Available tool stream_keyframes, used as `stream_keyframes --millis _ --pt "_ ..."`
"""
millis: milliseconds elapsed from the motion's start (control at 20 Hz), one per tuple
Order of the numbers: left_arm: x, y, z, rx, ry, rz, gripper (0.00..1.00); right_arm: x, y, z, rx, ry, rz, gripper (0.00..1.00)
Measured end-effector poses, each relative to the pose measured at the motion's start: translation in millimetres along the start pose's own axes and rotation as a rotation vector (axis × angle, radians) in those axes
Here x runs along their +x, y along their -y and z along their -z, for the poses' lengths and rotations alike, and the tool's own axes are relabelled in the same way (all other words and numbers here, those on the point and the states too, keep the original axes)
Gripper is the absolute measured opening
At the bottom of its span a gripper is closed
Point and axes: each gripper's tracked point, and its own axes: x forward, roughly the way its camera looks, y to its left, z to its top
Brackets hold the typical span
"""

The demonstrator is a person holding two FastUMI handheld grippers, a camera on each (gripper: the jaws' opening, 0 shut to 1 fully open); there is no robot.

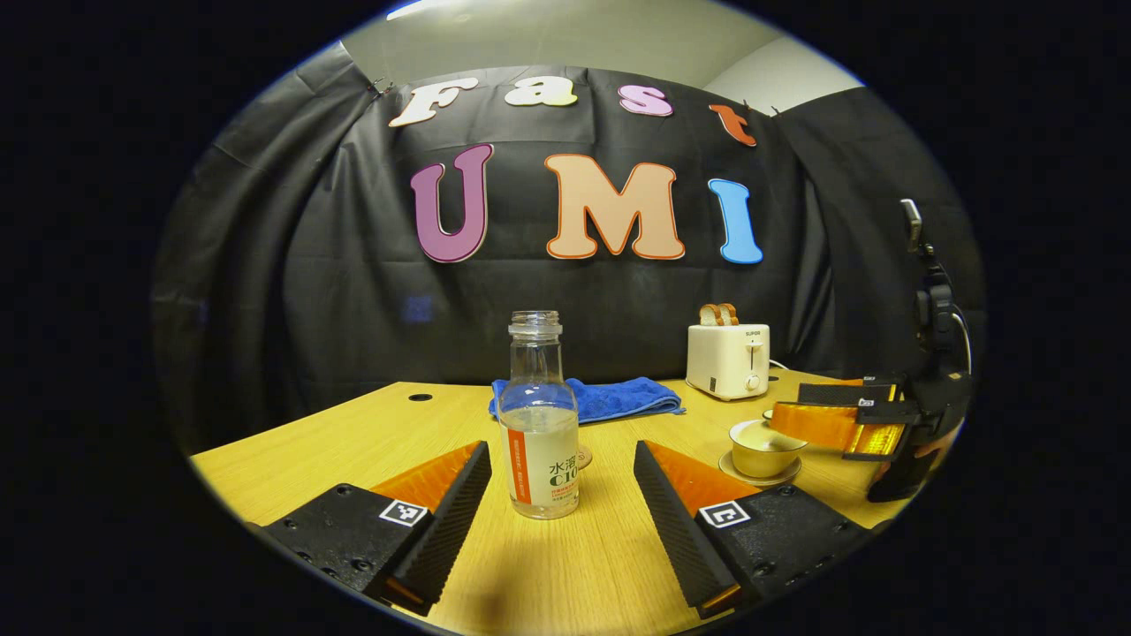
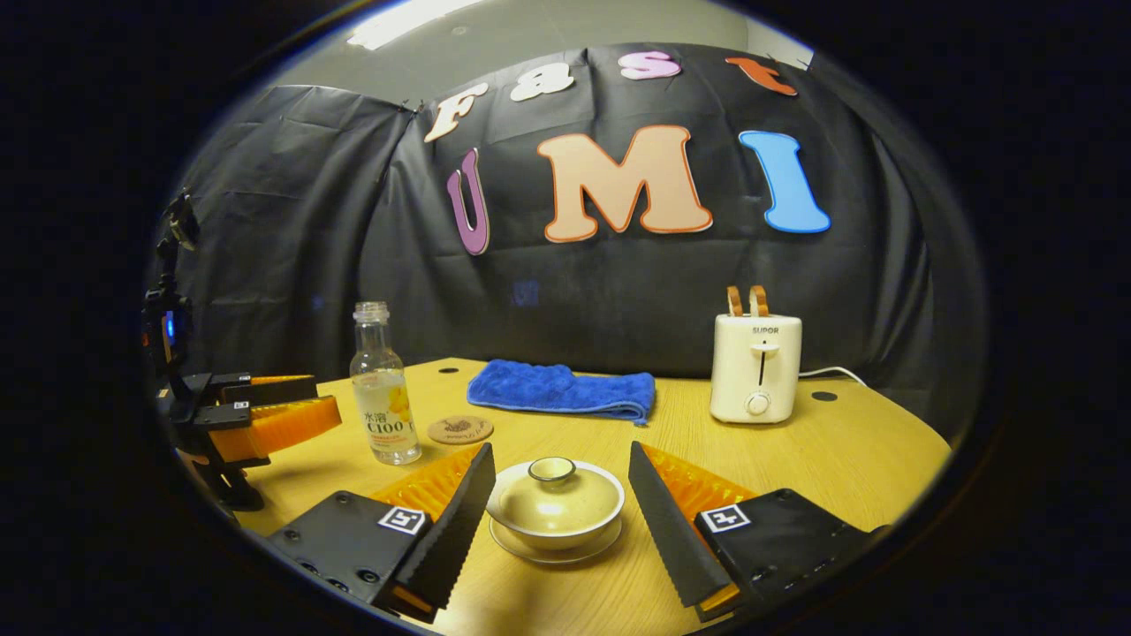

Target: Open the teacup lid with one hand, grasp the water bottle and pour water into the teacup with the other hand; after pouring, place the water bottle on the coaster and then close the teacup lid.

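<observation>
An uncapped clear water bottle [image 1: 539,424] [image 2: 382,397], part full, stands on the wooden table [image 1: 309,442]. My left gripper [image 1: 561,452] is open, a finger on each side of the bottle and not touching it. The left gripper [image 2: 325,397] appears at the left of the right gripper view, level with the bottle. A cream teacup [image 2: 555,508] on a saucer carries its lid [image 2: 552,473]. My right gripper [image 2: 560,453] stands open around the cup without contact. The left gripper view has the right gripper [image 1: 786,405] at the teacup [image 1: 762,449]. A round coaster [image 2: 459,430] [image 1: 584,457] lies just behind the bottle.
A folded blue cloth [image 2: 561,389] [image 1: 618,397] lies at the back of the table. A white toaster [image 2: 755,367] [image 1: 729,358] with two slices of toast stands at the back right, its cord trailing off to the right.
</observation>
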Motion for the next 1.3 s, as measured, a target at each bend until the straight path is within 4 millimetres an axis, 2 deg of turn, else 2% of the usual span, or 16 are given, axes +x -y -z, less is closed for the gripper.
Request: stream_keyframes --millis 50,200,300,450,500,550,650,750,1000,1300 --pt "0 0 0 0.0 0.0 0.0 0.95 3 -1 2 -0.001 -0.027 0.002 0.96" --pt "0 0 0 0.0 0.0 0.0 0.95 14 2 4 -0.002 -0.05 0.01 0.75" --pt "0 0 1 0.0 0.0 0.0 0.95 17 3 4 -0.002 -0.047 0.008 0.78" --pt "0 0 0 0.0 0.0 -0.001 0.95 24 1 2 -0.007 -0.036 0.0 0.76" --pt "1 0 1 0.0 0.0 0.0 0.95 23 0 3 -0.008 -0.042 -0.001 0.53" --pt "0 0 0 0.0 0.0 0.0 0.95 22 2 3 -0.008 -0.042 0.0 0.57" --pt "-1 0 0 0.0 0.0 0.0 0.95 22 -1 1 -0.012 -0.036 -0.009 0.52" --pt "0 0 0 0.0 0.0 0.0 0.95 22 -3 0 -0.017 -0.033 -0.021 0.36" --pt "0 0 1 0.0 -0.001 -0.001 0.95 22 -3 -1 -0.027 -0.02 -0.027 0.36" --pt "3 -1 2 0.002 -0.001 -0.006 0.95 5 6 -19 0.005 0.107 0.02 0.36"
